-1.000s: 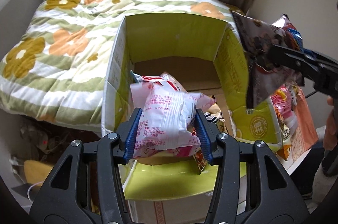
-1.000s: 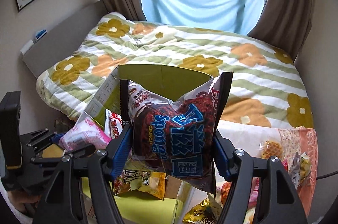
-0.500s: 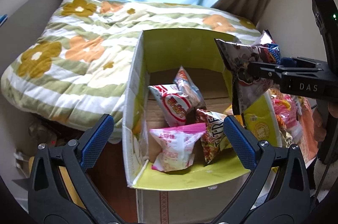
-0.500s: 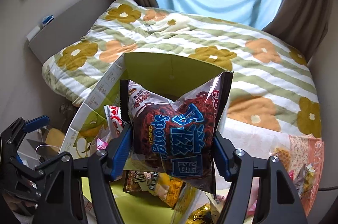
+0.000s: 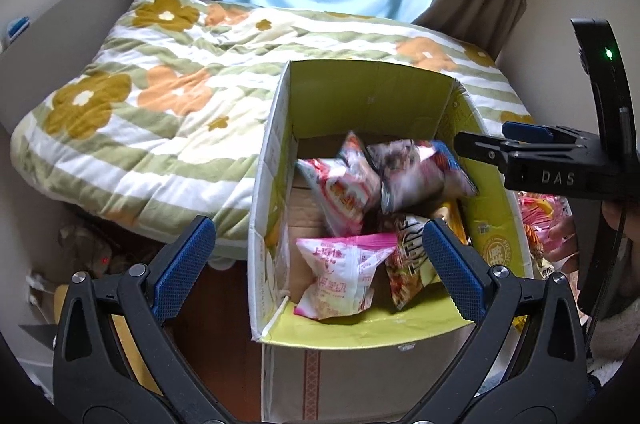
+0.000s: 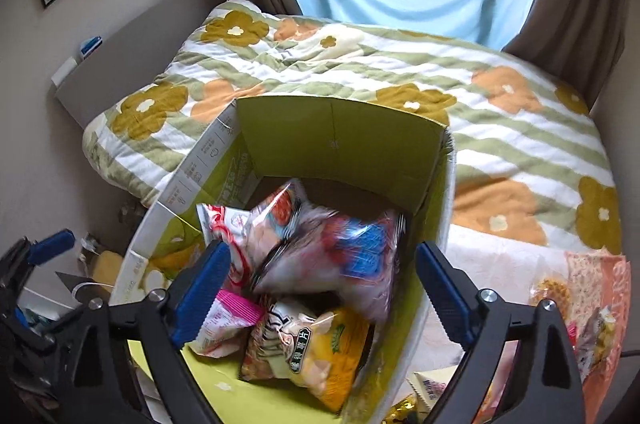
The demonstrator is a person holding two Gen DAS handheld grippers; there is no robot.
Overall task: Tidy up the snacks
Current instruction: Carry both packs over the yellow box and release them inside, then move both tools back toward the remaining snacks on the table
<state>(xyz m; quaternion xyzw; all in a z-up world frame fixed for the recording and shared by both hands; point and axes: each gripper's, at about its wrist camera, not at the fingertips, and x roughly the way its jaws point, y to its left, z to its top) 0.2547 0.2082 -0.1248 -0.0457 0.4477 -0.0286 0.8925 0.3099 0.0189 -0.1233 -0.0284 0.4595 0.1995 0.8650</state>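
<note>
Both grippers, left (image 5: 316, 264) and right (image 6: 320, 288), are spread wide; right jaws have just been opening. Dark bag (image 6: 340, 256) is released, blurred, inside box (image 6: 340, 140) far right. Light, crinkly, slippery, crushable: best pinched at seam.

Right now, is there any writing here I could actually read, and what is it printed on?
"DAS": on the black body of the right gripper, seen from the left wrist.
"FRESH": round stamp on the cardboard box.
Print on the pink packet, the yellow bag and the dark bag: too small or blurred to read.
</note>
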